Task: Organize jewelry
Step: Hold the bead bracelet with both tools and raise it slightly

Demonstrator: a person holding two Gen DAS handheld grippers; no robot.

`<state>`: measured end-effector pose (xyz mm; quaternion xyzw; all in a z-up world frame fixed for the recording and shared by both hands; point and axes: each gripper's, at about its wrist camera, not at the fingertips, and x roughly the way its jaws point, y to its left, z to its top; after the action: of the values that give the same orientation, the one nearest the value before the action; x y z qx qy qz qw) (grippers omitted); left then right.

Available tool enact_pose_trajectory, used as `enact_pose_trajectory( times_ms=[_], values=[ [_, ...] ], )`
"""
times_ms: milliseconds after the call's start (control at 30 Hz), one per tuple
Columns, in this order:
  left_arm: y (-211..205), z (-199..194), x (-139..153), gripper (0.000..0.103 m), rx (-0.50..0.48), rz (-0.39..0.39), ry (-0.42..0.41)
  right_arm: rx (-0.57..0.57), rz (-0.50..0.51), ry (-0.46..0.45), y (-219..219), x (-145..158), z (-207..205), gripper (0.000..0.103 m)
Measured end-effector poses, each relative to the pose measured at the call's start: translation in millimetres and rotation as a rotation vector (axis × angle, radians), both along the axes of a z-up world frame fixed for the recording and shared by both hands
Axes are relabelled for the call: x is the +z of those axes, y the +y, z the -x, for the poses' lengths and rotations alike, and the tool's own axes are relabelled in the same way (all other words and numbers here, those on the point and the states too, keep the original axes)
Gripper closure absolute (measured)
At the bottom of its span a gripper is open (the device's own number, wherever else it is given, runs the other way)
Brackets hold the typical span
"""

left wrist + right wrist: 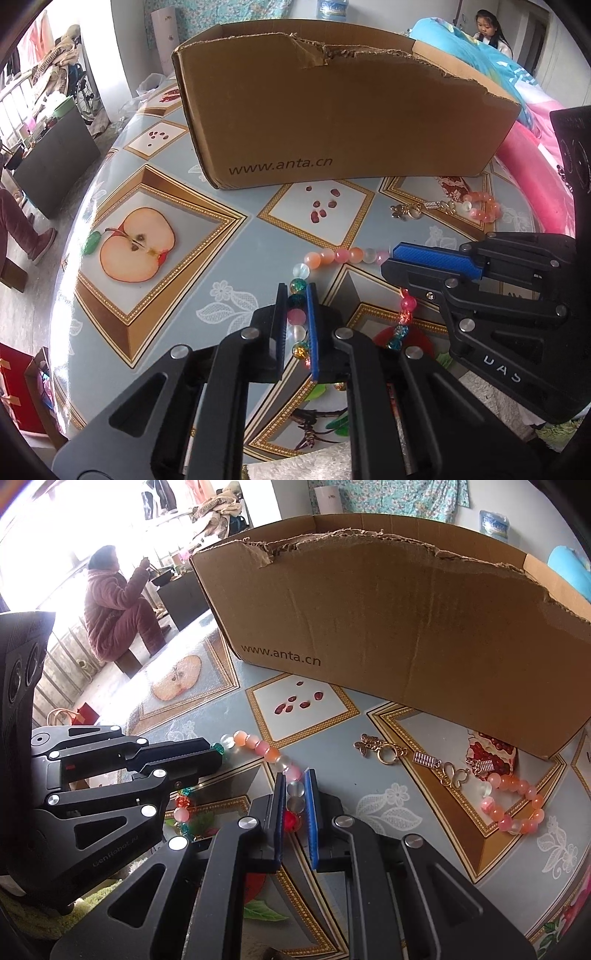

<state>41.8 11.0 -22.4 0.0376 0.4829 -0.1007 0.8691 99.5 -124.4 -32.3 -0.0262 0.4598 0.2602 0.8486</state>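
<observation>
A long strand of pink, orange, clear and green beads (343, 254) (258, 747) lies on the fruit-print tablecloth (207, 236). My left gripper (297, 291) is shut on one stretch of it, with beads lined up between its pads. My right gripper (295, 775) is shut on another stretch, with clear and red beads between its pads. Each gripper shows in the other's view: the right gripper (389, 258) from the right, the left gripper (218, 755) from the left. The strand's middle loops on the cloth between them.
A torn-rimmed cardboard box (332, 118) (406, 627) stands just behind. An orange-pink bead bracelet (517, 808) and a gold charm chain (384, 753) lie at its right front. The round table's edge curves off left. A person (114, 605) sits beyond; bedding (532, 173) lies right.
</observation>
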Motion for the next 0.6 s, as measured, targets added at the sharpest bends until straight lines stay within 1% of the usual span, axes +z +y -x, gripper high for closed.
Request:
enact_pose_trajectory(
  times_ms=[267,600],
  values=[
    [-1.2,-5.5,2.1,0.094,0.008,0.001,0.017,-0.004,-0.015,0.016,-3.0,0.5,-1.7,0.092],
    [-0.2,-6.9,2.2,0.094,0.009,0.001,0.018,-0.013,-0.039,0.045,-10.5,0.3,-6.7,0.092]
  ],
)
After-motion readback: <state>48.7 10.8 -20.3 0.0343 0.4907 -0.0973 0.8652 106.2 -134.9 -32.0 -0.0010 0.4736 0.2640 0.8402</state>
